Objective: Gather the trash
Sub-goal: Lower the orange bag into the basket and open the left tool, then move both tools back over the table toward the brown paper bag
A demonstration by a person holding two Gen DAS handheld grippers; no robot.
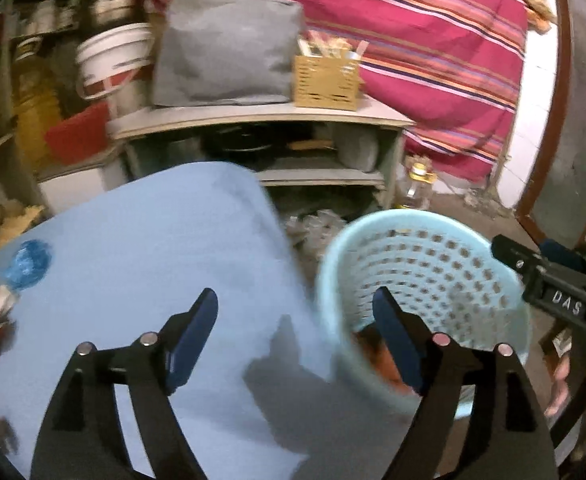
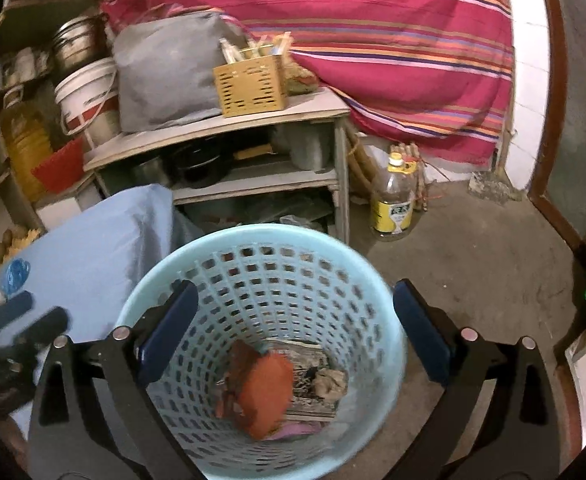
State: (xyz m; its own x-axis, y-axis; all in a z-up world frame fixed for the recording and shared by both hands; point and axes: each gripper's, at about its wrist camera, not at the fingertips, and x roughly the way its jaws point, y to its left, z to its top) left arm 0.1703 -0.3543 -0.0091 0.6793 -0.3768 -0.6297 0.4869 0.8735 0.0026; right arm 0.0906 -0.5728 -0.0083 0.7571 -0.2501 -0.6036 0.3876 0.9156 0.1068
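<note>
The right tool (image 2: 293, 328) is held spread apart and empty above the pale blue basket (image 2: 385, 320), where orange trash (image 2: 267, 392) is seen. The left tool (image 1: 295, 334), likewise spread, is poised over the blue-covered bench (image 1: 133, 240); a blue wrapper (image 1: 27, 264) lies far left.
</note>
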